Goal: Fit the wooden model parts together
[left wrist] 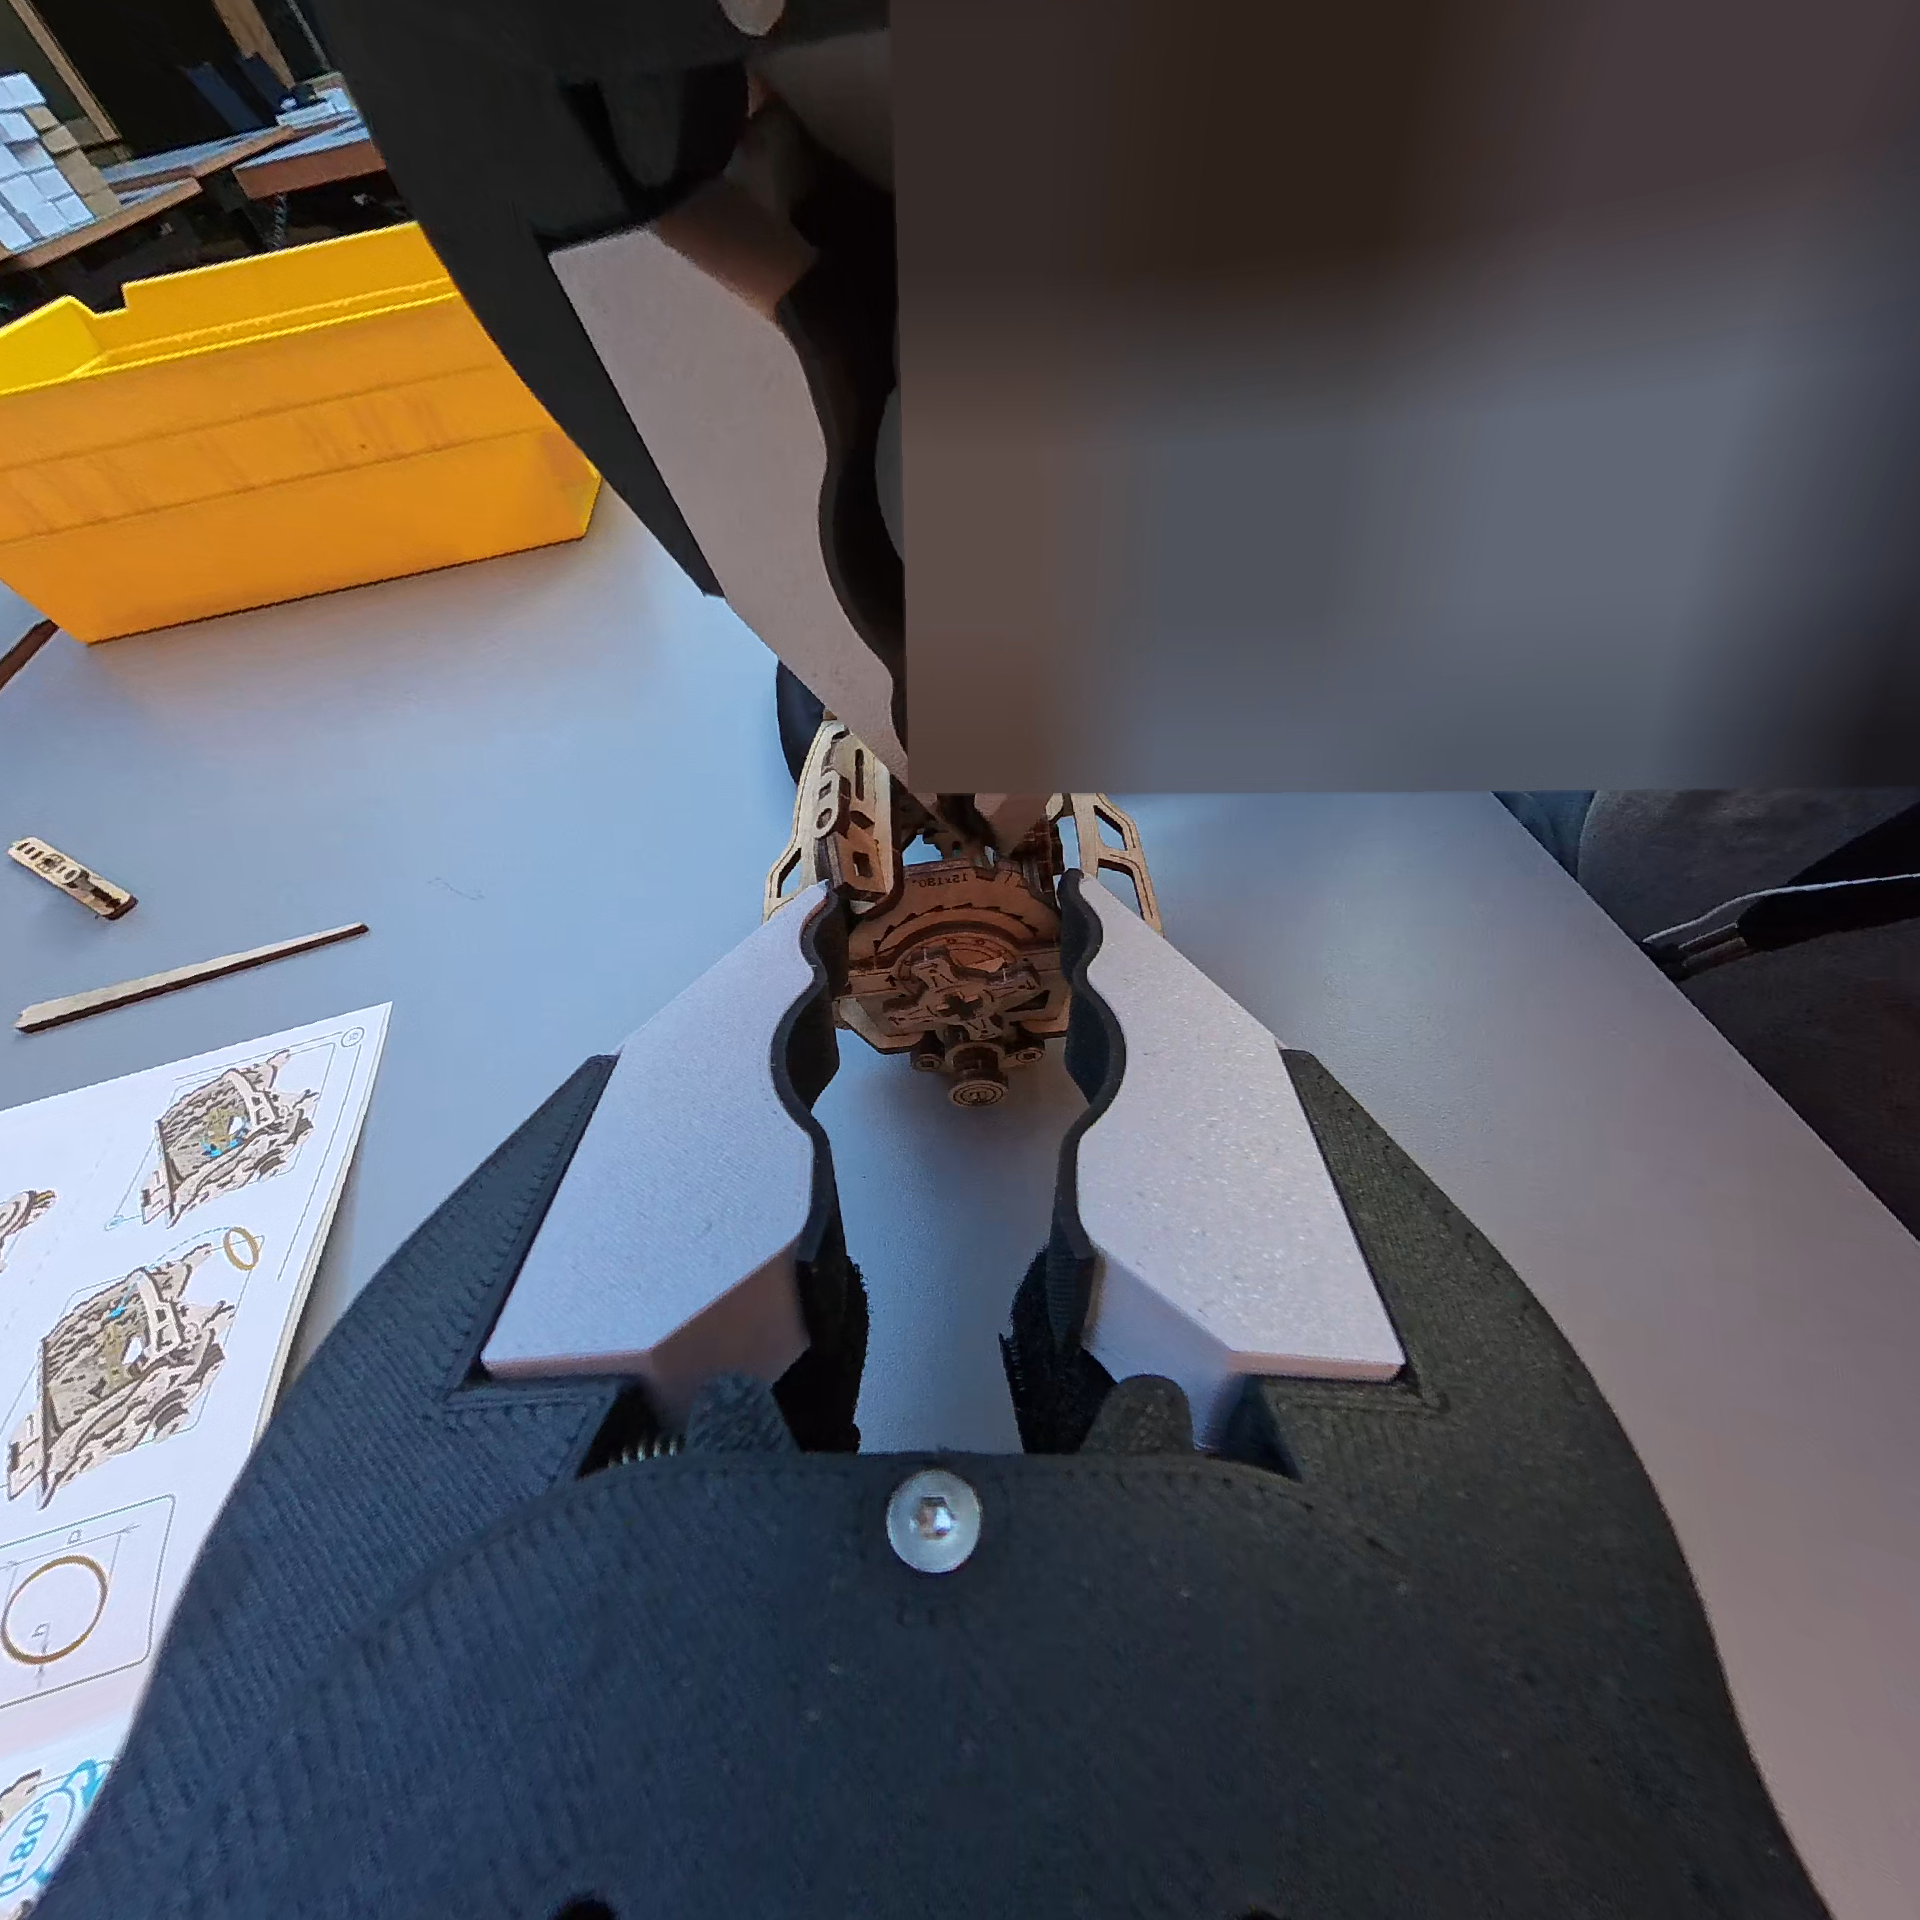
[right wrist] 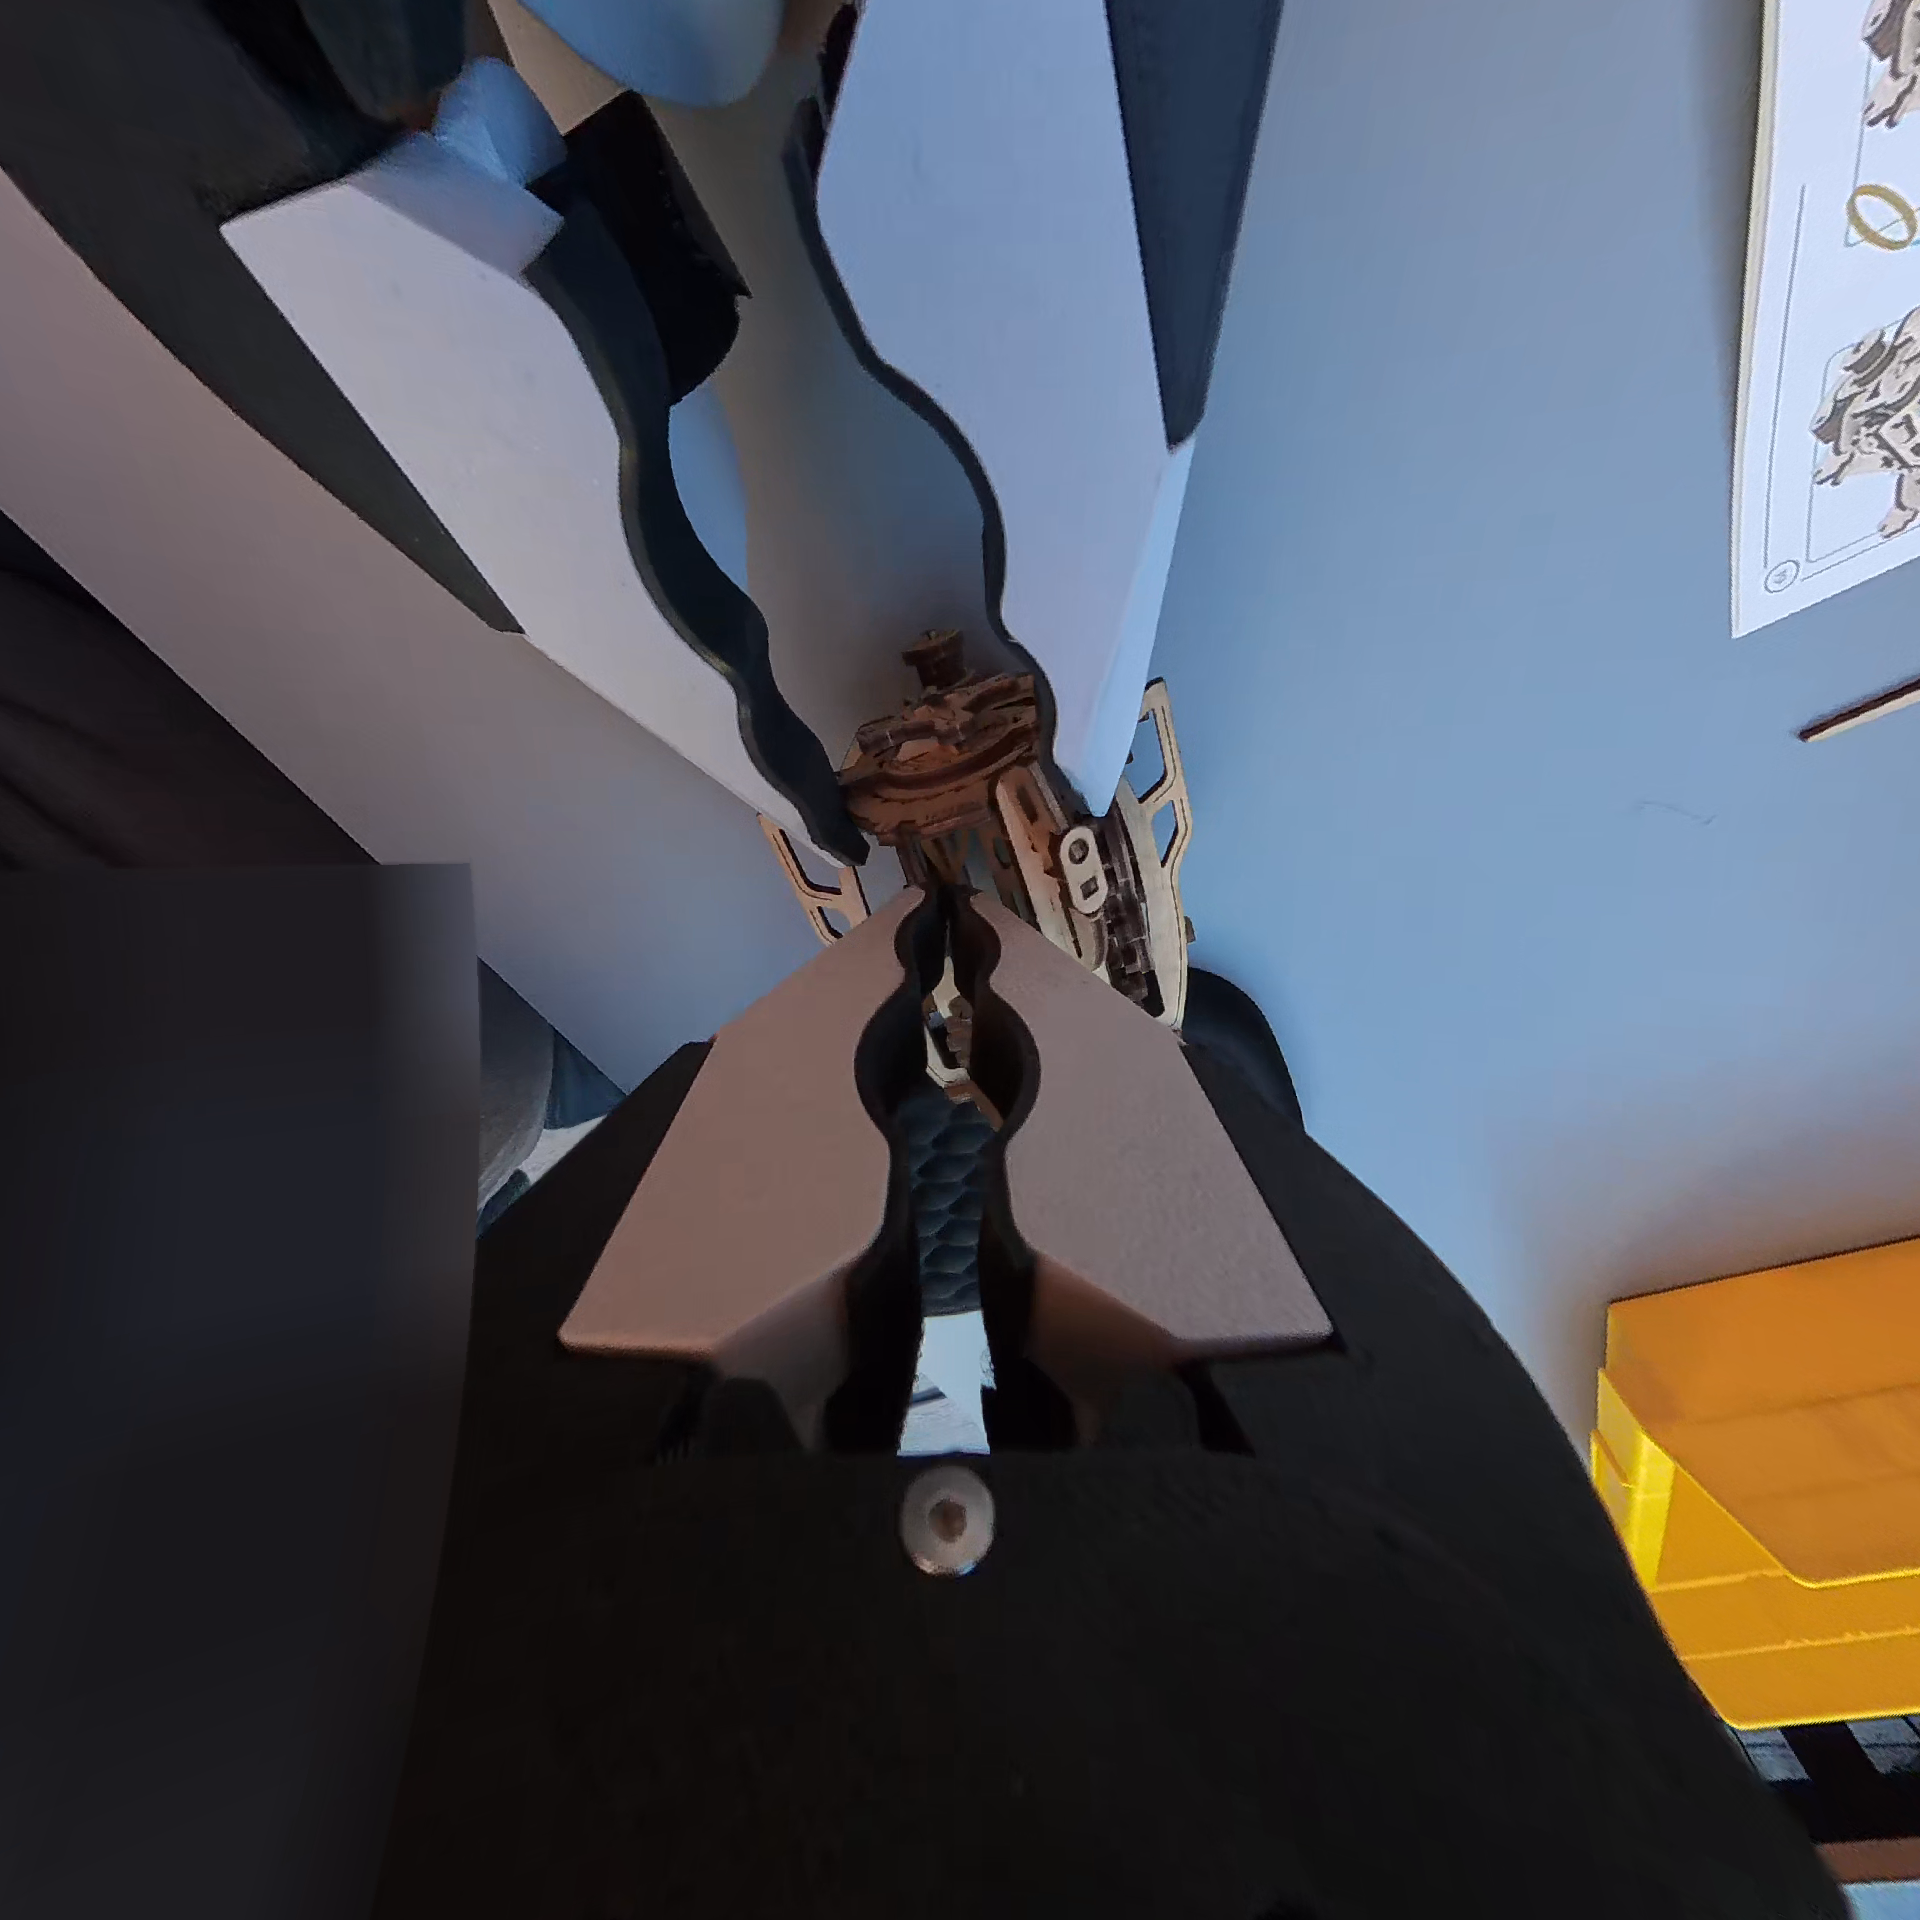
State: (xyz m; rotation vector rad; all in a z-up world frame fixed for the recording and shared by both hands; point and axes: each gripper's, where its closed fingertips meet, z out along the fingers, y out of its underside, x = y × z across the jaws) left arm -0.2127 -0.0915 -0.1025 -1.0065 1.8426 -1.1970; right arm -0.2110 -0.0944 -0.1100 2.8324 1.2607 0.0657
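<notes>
The wooden model point(left wrist: 951, 971), mostly assembled, sits near the worktop's point(left wrist: 1403, 1039) right edge, clamped by the left gripper point(left wrist: 948, 914). The right gripper point(right wrist: 940, 914) pinches a thin piece point(right wrist: 951, 1029) against its top. Loose strips point(left wrist: 187, 977) toward the left edge suggest work remains.

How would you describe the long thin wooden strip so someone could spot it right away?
On the grey table, look between the yellow bin and the instruction sheet. The long wooden strip lies just above the sheet's top edge. The small wooden piece nearby is short and slotted; the strip is plain and tapered.
</notes>
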